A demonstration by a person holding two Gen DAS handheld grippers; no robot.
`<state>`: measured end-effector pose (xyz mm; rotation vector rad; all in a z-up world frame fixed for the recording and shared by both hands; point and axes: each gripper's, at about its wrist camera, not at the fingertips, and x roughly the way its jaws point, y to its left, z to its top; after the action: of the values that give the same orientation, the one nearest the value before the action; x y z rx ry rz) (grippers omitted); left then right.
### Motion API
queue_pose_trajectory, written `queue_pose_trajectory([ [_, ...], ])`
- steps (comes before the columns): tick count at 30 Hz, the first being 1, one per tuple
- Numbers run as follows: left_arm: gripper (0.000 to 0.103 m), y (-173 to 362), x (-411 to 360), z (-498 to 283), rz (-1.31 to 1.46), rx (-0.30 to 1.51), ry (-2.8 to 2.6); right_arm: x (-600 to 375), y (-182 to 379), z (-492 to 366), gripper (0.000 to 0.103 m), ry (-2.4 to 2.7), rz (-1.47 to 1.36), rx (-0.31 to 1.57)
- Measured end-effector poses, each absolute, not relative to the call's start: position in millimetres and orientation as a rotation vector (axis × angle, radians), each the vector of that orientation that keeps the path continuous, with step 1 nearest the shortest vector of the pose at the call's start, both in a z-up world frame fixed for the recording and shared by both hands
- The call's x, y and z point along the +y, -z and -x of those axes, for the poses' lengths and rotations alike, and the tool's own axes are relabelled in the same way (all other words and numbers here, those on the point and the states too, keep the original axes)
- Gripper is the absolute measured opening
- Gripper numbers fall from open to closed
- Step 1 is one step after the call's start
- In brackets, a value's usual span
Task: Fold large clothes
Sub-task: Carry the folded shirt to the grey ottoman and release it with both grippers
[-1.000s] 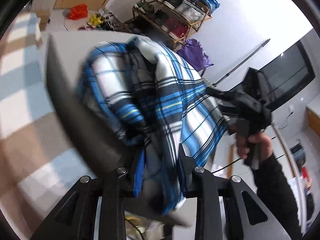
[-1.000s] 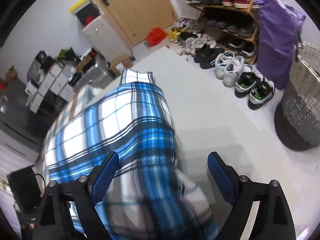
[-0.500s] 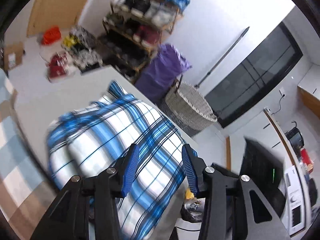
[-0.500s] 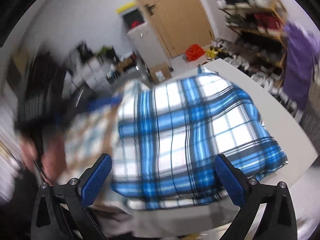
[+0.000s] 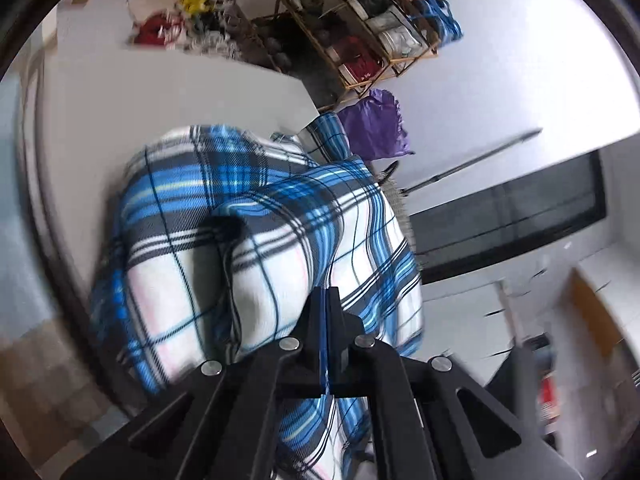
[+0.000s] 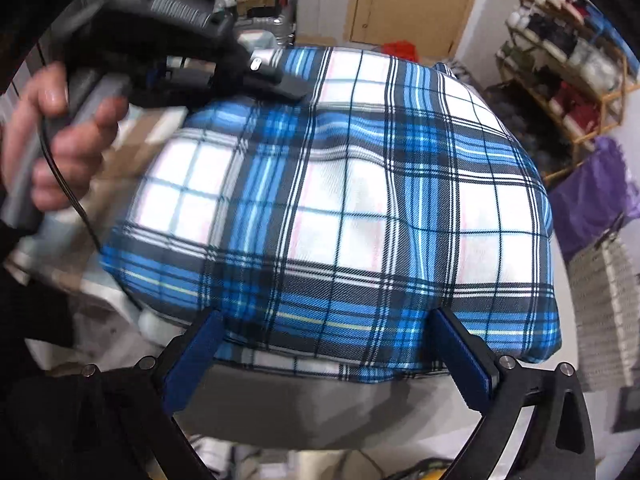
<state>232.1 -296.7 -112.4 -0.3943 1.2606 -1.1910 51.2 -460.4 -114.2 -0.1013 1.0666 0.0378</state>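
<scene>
A blue, white and black plaid garment (image 6: pixel 352 208) lies folded in a thick bundle on a grey table (image 6: pixel 280 412); it also shows in the left wrist view (image 5: pixel 256 248). My left gripper (image 5: pixel 325 300) is shut, its fingers pressed together over the cloth; no fabric shows between them. In the right wrist view the left gripper (image 6: pixel 296 90) rests its tip on the far top of the bundle. My right gripper (image 6: pixel 326 354) is open wide, its blue pads (image 6: pixel 460 356) on either side of the bundle's near edge.
A wooden shoe rack (image 5: pixel 360 28) and a purple bag (image 5: pixel 374 126) stand beyond the table (image 5: pixel 160 92). A woven basket (image 6: pixel 604 300) stands at the right. A wooden door (image 6: pixel 416 4) and shelves of clutter are at the back.
The left gripper let go of the cloth, opened, then shut and now rests on the bundle's top. The right gripper, open, swung round to the bundle's near edge.
</scene>
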Motion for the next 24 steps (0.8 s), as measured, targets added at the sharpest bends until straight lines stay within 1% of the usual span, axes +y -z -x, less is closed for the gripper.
queue_pose_trajectory([
  [3,0.000,81.7,-293.3,-224.6,0.353,1.164,1.175,-488.4,82.6,-47.1,0.103,-0.095,-0.085,0.980],
  [4,0.003,68.2,-288.9,-221.7,0.335,1.111,1.166,-499.5,72.1,-46.6,0.103,-0.087,-0.143,0.932],
  [5,0.015,61.9,-287.7,-221.1,0.312,1.080,1.139,-511.3,65.0,-48.9,0.103,-0.056,-0.192,0.899],
  [7,0.029,67.2,-292.9,-226.1,0.324,1.091,1.123,-528.7,67.3,-57.5,0.103,-0.028,-0.259,0.900],
  [10,0.029,82.3,-306.4,-230.8,0.301,1.127,1.090,-556.4,99.5,-72.0,0.103,-0.015,-0.450,0.981],
  [11,0.029,85.9,-307.8,-230.9,0.277,1.122,1.079,-559.7,107.2,-72.6,0.103,-0.020,-0.482,0.986],
  [12,0.026,89.1,-307.6,-231.5,0.259,1.117,1.065,-561.4,110.3,-71.5,0.103,-0.020,-0.494,0.960],
  [13,0.018,91.1,-304.5,-232.9,0.276,1.123,1.048,-561.3,109.3,-69.6,0.103,-0.018,-0.498,0.945],
  [14,0.015,92.9,-301.4,-235.6,0.305,1.136,1.036,-561.0,106.6,-66.0,0.103,-0.015,-0.509,0.942],
  [16,0.015,87.7,-287.2,-234.5,0.373,1.157,1.019,-561.6,94.2,-51.4,0.103,0.001,-0.558,0.920],
  [18,0.016,67.2,-277.9,-223.6,0.333,1.111,0.990,-560.3,70.7,-25.0,0.103,-0.012,-0.618,0.832],
  [19,0.023,59.0,-279.8,-216.5,0.305,1.082,0.983,-556.3,56.9,-8.9,0.103,-0.011,-0.624,0.791],
  [20,0.038,47.0,-271.8,-203.6,0.271,1.039,0.994,-550.5,43.1,3.8,0.103,0.010,-0.610,0.744],
  [22,0.056,30.7,-259.7,-181.3,0.208,0.957,0.985,-531.3,20.6,29.5,0.103,0.048,-0.541,0.664],
  [23,0.059,20.1,-250.6,-165.3,0.171,0.903,0.980,-522.4,12.0,43.2,0.103,0.059,-0.507,0.635],
  [24,0.060,7.1,-240.7,-145.6,0.128,0.851,0.975,-508.8,1.8,60.9,0.103,0.078,-0.463,0.585],
])
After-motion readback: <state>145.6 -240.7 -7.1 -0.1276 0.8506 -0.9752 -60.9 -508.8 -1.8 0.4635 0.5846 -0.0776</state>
